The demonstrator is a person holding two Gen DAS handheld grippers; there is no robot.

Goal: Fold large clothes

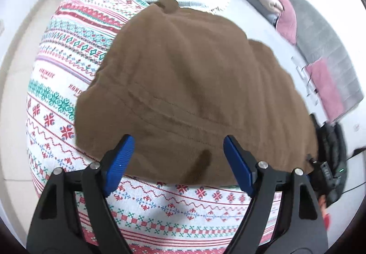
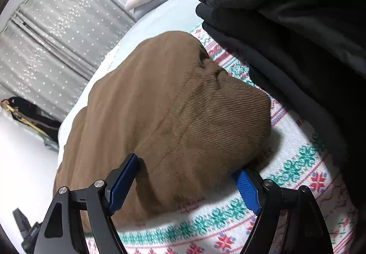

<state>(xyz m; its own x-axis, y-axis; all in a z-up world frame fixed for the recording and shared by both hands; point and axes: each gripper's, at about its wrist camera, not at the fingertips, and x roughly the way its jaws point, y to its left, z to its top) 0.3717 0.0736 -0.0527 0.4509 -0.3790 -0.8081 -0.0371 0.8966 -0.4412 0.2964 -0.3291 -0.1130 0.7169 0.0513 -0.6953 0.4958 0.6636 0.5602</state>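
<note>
Brown garment (image 1: 194, 93): a large corduroy piece, folded into a broad bundle, lying on the bed across the patterned blanket, its far part reaching onto the plain white sheet.
Patterned blanket (image 1: 68, 66): white knit with red, green and blue bands, spread over the bed under the garment, showing on the near and left sides.
Left hand-held gripper (image 1: 178, 162): jaws wide apart, blue pads over the near edge of the garment, nothing pinched between them.
Right hand-held gripper (image 2: 187, 183): jaws spread wide, one pad resting against the garment's near side, the other at its lower corner just above the blanket; the cloth bulges between them, but the pads do not clamp it.
Black sleeve (image 2: 297, 25): a padded dark sleeve fills the upper right of the right wrist view.
Pillows (image 1: 283, 16): pink and grey, at the far right of the bed.
Curtain (image 2: 57, 36): grey, speckled, beyond the bed.
</note>
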